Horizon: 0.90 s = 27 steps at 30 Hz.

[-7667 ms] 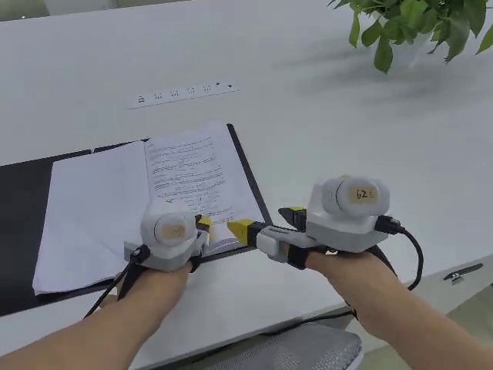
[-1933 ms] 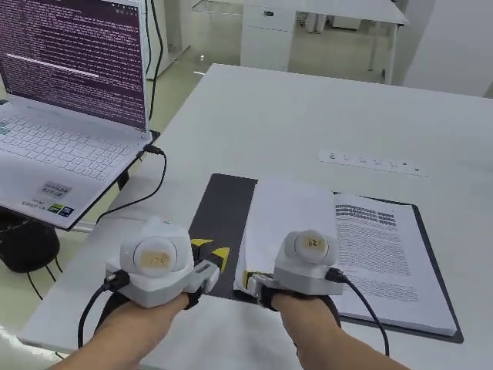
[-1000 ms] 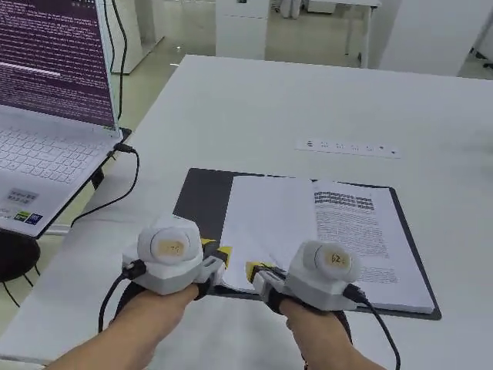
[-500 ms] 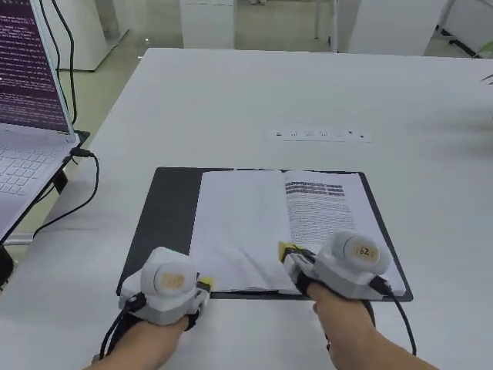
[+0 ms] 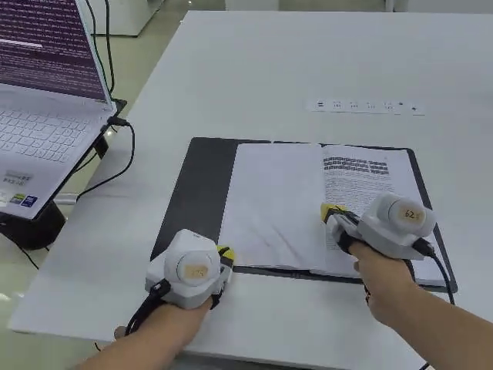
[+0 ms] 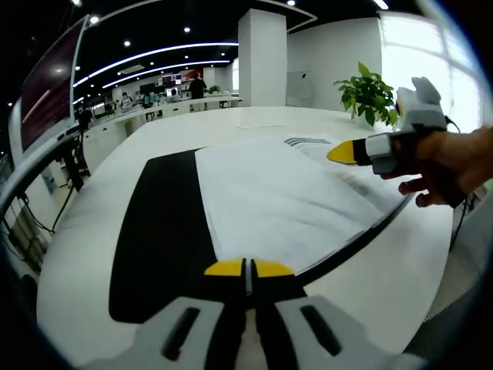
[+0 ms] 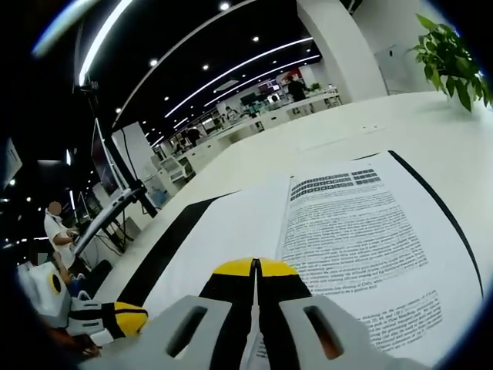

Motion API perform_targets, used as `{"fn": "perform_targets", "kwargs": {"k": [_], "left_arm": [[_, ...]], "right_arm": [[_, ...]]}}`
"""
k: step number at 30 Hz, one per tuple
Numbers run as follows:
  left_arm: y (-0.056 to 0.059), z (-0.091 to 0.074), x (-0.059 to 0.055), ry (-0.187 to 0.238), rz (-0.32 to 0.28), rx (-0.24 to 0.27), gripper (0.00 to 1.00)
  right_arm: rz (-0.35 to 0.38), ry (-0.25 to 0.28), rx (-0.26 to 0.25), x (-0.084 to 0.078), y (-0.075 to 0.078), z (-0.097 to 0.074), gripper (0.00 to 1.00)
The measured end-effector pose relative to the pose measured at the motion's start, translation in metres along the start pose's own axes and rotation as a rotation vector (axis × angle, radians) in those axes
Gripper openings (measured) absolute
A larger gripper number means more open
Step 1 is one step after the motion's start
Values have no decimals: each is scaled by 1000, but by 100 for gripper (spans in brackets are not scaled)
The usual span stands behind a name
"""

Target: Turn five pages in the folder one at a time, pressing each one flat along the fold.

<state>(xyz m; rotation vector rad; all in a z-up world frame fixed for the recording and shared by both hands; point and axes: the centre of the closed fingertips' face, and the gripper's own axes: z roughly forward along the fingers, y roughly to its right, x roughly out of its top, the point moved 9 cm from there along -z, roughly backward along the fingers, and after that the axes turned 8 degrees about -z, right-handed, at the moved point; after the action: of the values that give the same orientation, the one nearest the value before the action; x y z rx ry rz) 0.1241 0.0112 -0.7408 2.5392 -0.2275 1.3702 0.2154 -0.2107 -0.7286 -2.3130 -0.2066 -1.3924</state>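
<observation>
Starting at the left, a laptop [image 5: 46, 116] and its cable [image 5: 115, 166] sit near the folder [image 5: 192, 193], so room is tight on that side. The left tool [image 5: 225, 254] rests at the folder's near edge, jaws together, holding nothing. The folder lies open and flat on the tabletop [image 5: 269, 69]. Its pages look thin, light and floppy, and I think they would crease or tear easily. The loose corner of the printed page [image 5: 366, 181] looks best to grab. The right tool [image 5: 332, 210], jaws together, sits by the fold. Farther right, the tabletop has open room.
</observation>
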Motion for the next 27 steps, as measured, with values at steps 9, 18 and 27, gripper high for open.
{"fn": "perform_targets", "kwargs": {"k": [9,18,27], "left_arm": [[-1,3,-2,8,-19,5,1],[-2,5,-2,6,-14,6,1],[-2,7,-2,3,-7,8,1]], "right_arm": [[4,1,14,1,12,22,0],[-8,-13,14,9,16,32,0],[2,-6,-6,16,18,38,0]]}}
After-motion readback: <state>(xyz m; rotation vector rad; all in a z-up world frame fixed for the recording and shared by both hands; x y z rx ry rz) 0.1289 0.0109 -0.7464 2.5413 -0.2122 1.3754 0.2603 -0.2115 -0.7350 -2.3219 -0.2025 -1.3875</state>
